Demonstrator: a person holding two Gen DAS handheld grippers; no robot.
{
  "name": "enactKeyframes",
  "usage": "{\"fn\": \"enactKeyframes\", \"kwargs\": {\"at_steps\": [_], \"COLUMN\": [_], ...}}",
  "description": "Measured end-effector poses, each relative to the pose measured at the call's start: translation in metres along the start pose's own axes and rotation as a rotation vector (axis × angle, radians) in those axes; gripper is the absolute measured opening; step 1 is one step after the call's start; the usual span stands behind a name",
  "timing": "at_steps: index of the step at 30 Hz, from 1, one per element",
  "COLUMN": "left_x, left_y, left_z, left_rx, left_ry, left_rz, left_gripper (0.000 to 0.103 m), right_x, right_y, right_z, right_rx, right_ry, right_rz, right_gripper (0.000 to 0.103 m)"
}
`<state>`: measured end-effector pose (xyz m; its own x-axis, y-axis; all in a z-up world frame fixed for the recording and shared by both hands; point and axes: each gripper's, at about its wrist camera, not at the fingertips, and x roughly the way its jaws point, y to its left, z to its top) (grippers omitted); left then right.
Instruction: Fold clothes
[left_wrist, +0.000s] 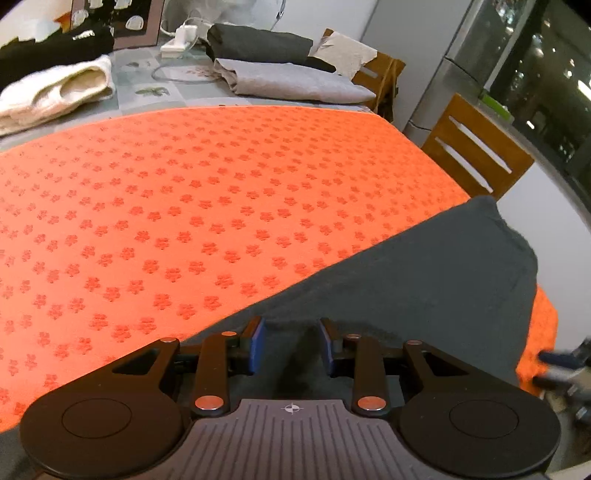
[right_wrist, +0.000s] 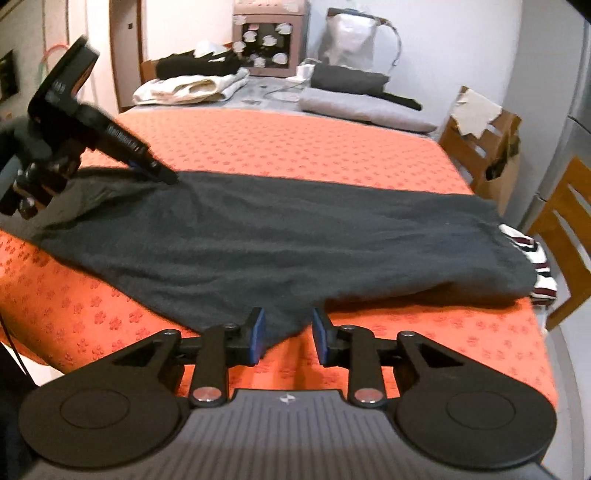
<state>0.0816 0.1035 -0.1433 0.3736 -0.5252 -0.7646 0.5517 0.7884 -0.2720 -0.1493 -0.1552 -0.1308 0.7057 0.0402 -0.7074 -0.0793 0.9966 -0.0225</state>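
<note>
Left gripper (left_wrist: 291, 341) open over flat dark grey garment (right_wrist: 280, 236).

Dark garment (right_wrist: 280, 236) spread across my orange-covered table (right_wrist: 443, 332).
My right gripper (right_wrist: 288, 334) stands parted over its near corner, pads not pressing; my left gripper (right_wrist: 162, 175) touches the far-left edge.

- Our left gripper (left_wrist: 291, 341) is matte black, with blue pads (left_wrist: 256, 341) lining the inner faces of its fingers.
- Behind the fingers, two link arms pivot on silver round screws.
- Round black discs flank a grey ribbed plate bearing a small white compass-like mark.
- Our right gripper (right_wrist: 288, 334) has the same black linkages, blue pads and ribbed grey plate.
</note>
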Motion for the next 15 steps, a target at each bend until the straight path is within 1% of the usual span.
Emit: {"fn": "enactKeyframes", "kwargs": {"at_steps": [2, 4, 7, 10, 15], "left_x": [-0.010, -0.026, -0.051, -0.074, -0.107], "left_y": [0.005, 0.010, 0.019, 0.033, 0.070], "left_z": [-0.005, -0.013, -0.027, -0.041, -0.065], "left_rx": [-0.010, -0.030, -0.069, -0.120, -0.290], "left_ry": [-0.002, -0.020, -0.054, -0.087, -0.143], "left_rz": [0.001, -0.007, 0.009, 0.063, 0.206], "left_gripper": [0.037, 0.041, 0.041, 0.041, 0.040], "right_x": [-0.008, -0.010, -0.004, 0.016, 0.056], "right_y": [-0.003, -0.003, 0.000, 0.010, 0.033], "right_z": [0.006, 0.017, 0.036, 0.059, 0.099], "right_rx": [0.008, 0.004, -0.017, -0.071, -0.182], "right_ry": [-0.012, -0.025, -0.041, -0.041, -0.037], "right_rz": [-0.003, 0.011, 0.051, 0.102, 0.213], "right_gripper": [0.034, 0.034, 0.034, 0.034, 0.034]}}
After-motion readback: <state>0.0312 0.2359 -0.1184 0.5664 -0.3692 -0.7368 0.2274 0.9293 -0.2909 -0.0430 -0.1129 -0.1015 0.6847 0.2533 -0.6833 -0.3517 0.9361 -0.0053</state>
